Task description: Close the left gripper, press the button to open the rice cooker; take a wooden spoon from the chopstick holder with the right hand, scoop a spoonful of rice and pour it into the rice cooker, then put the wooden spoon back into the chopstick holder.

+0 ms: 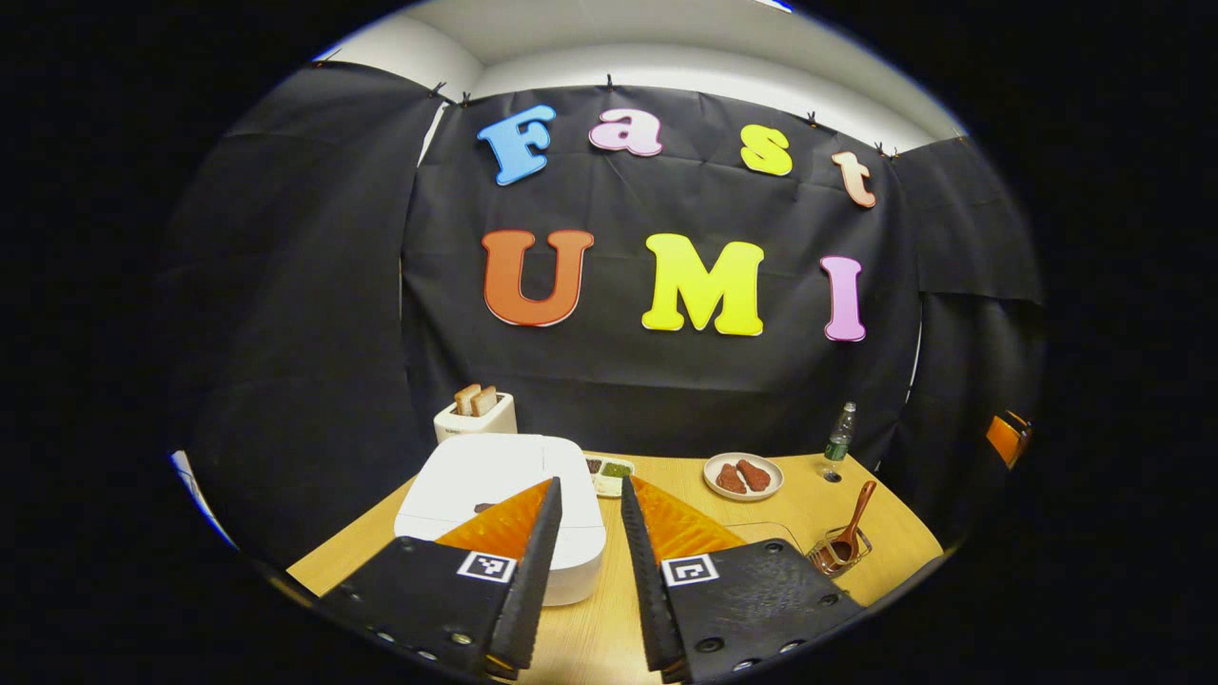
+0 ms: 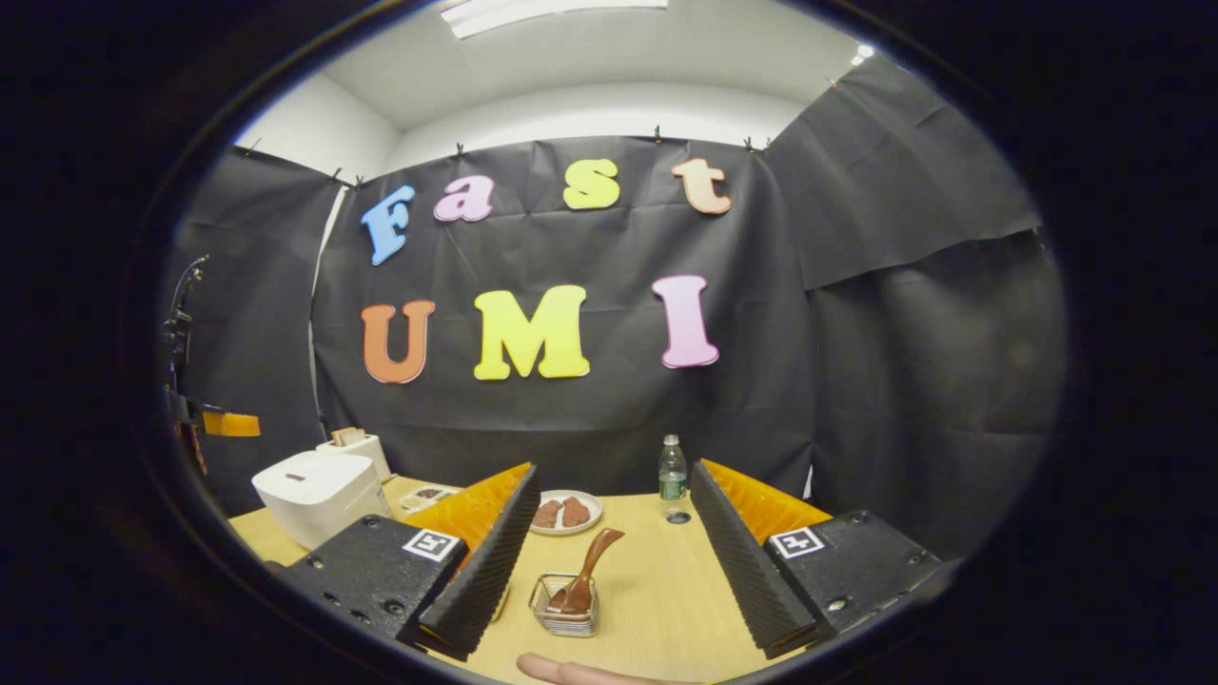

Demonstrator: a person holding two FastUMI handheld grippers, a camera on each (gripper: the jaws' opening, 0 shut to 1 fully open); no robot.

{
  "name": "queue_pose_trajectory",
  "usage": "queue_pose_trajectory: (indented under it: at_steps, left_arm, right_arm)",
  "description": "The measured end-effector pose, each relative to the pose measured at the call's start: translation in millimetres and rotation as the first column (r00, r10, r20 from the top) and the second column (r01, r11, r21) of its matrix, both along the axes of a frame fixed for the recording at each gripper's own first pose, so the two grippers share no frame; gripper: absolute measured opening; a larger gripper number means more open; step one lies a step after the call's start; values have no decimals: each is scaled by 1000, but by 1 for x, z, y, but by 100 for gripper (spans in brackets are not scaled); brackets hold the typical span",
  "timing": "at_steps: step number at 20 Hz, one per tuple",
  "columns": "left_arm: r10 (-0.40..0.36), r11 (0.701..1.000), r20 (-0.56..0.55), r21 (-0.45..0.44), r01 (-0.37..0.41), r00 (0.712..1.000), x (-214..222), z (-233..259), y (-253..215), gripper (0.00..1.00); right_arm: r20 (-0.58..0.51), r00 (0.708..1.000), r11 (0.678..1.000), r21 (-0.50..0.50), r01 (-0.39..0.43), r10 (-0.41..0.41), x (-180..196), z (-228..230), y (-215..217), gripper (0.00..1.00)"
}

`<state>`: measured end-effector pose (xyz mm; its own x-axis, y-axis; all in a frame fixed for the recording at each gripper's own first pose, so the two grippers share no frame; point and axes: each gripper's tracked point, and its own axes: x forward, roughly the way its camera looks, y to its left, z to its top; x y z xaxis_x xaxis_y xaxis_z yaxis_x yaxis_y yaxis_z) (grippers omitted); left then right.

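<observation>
In the left gripper view, the white rice cooker (image 1: pixel 500 509) sits lid-down at lower left on the wooden bench (image 1: pixel 790 518), behind the left gripper (image 1: pixel 590 495), whose jaws stand slightly apart. At lower right the wooden spoon (image 1: pixel 850 526) leans in the wire chopstick holder (image 1: pixel 839 552). In the right gripper view, the right gripper (image 2: pixel 611 480) gapes wide at bottom centre.

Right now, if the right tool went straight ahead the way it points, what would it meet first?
Probably the wooden spoon standing in the wire chopstick holder, which sits between the open right tool's fingers. Beyond lie bare table, then a plate and bottle. Depth is uncertain.
</observation>
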<state>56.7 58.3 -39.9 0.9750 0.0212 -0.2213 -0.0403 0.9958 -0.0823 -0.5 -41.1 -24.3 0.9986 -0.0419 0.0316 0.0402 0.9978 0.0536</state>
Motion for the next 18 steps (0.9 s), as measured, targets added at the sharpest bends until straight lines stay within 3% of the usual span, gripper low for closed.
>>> queue_pose_trajectory:
  at_steps: [1, 6, 9, 14, 18]
  left_arm:
    - [18, 1000, -13, 14, -17, 1000, 3, -4, 8, 37]
    - [28, 999, -71, 45, -25, 997, 15, -18, 23, 38]
    - [60, 997, -132, 59, -52, 990, 35, -38, 33, 2]
    - [94, 992, -238, 105, -70, 967, 62, -65, 55, 2]
    - [134, 988, -354, 122, -96, 925, 76, -96, 74, 5]
  right_arm:
    - [-5, 1000, 1000, 5, 2, -2, 1, -3, -2, 99]
    - [-26, 1000, 1000, 15, 16, -16, 2, -12, -10, 100]
    - [-30, 999, 1000, 14, 27, -27, 1, -15, -16, 100]
    - [-46, 998, 999, 15, 41, -41, -1, -21, -24, 100]
    - [-61, 997, 998, 17, 57, -56, -2, -28, -30, 100]
